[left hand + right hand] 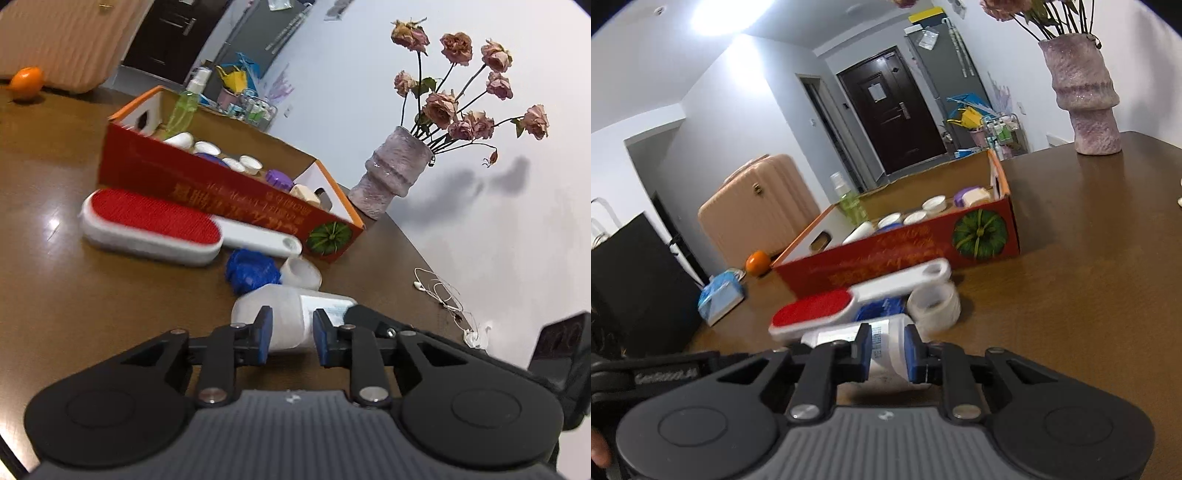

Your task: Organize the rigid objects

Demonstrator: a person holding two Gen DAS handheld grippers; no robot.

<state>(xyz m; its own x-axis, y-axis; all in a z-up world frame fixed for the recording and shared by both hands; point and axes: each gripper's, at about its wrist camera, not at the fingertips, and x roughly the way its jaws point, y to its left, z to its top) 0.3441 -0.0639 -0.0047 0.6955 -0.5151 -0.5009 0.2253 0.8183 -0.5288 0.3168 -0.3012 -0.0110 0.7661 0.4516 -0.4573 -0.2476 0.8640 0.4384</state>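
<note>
Two grippers meet on one white bottle (291, 317) lying on its side on the brown desk (74, 295). The left gripper (291, 334) has its blue-padded fingers (264, 334) set on either side of the bottle's plain end, pads against its wall. The right gripper (888, 349) has its fingers (864, 350) clamped across the labelled part of the same bottle (886, 339); its black body also shows at the right edge of the left wrist view.

Just beyond the bottle lie a crumpled blue object (251, 271) and a translucent white cup (301, 273) on its side, close together. Next to them a lint brush (147, 227) with a red pad and white handle rests flat on the desk, its handle end against the foot of a red cardboard box (221, 199) printed with a green pumpkin.

Inside the box stand several white caps (207, 147), a purple lid (279, 179), a beige block (304, 195) and a green spray bottle (183, 109). A textured pink vase (388, 173) of dried roses stands near the box's far corner by the wall. White earphones (439, 295) lie tangled near the desk edge. An orange (26, 83) sits well apart at the far side, with a pink suitcase (757, 206) behind it.
</note>
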